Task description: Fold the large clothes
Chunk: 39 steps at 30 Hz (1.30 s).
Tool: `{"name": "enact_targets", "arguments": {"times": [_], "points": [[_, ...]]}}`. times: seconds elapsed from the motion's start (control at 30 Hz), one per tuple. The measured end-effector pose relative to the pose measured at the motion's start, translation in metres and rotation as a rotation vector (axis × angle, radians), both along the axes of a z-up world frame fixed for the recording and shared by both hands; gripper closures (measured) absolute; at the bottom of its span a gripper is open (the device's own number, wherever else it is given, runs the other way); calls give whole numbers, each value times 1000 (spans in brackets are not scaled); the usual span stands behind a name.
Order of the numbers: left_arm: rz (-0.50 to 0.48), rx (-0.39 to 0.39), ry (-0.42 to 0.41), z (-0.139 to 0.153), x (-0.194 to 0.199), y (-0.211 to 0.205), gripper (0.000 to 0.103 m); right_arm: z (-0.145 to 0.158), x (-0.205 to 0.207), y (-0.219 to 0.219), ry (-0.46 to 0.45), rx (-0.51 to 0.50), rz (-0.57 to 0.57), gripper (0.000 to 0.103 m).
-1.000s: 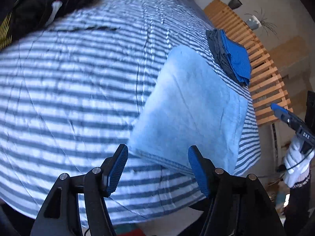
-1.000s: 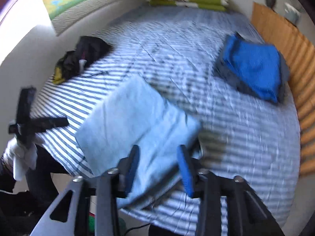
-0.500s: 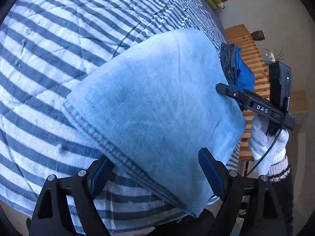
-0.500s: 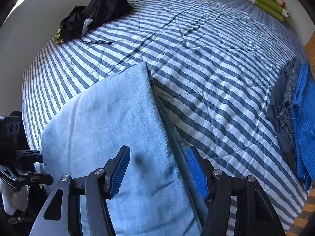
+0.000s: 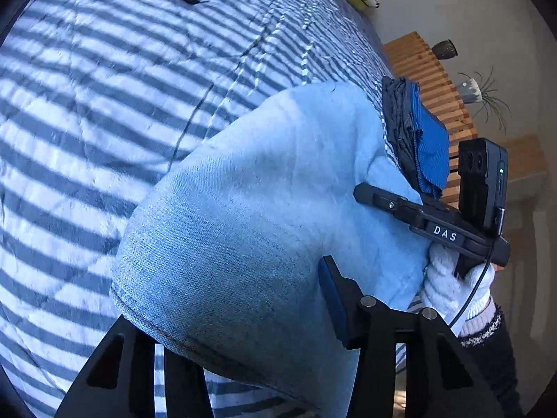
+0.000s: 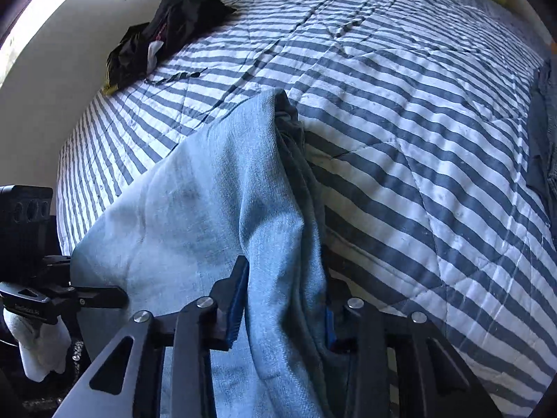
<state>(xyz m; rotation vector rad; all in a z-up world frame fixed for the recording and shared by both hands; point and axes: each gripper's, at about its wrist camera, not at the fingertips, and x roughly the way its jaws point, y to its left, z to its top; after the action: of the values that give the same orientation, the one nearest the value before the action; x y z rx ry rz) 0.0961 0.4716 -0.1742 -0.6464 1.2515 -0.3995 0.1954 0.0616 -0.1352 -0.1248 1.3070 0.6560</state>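
Jeans point(image 5: 264, 216), folded pale denim, lie at the near edge of the striped bed point(image 5: 104, 104); both grippers' jaws have just been closing; the right gripper point(image 6: 283, 299) pinches a thick side bunch; the left gripper point(image 5: 243, 320) straddles the near hem, contact unclear; uneven lifting could spill layers and undo the fold.

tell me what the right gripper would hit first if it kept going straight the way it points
The folded light-blue jeans: the right gripper already has their edge between its fingers, and the striped bedspread lies right under them.
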Motion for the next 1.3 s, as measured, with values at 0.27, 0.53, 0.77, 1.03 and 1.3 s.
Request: {"name": "enact_targets", "arguments": {"times": [0.27,0.53,0.77,1.03,1.3], "points": [[-104,72,-157,48,94,-2,65,24,-1,-50,-11,41,-255,79],[-176,148,-122,42,100,-3,13,25,1,-88,23,40,-312,51],[-187,120,-30,5,63,-24,13,-3,-14,-74,104,56,-255,38],[-190,52,-62,-4,54,-48,31,-14,-28,-65,101,151,-317,66],[-256,-11,-139,42,62,-72,57,21,-52,-75,-16,193,-394,73]]}}
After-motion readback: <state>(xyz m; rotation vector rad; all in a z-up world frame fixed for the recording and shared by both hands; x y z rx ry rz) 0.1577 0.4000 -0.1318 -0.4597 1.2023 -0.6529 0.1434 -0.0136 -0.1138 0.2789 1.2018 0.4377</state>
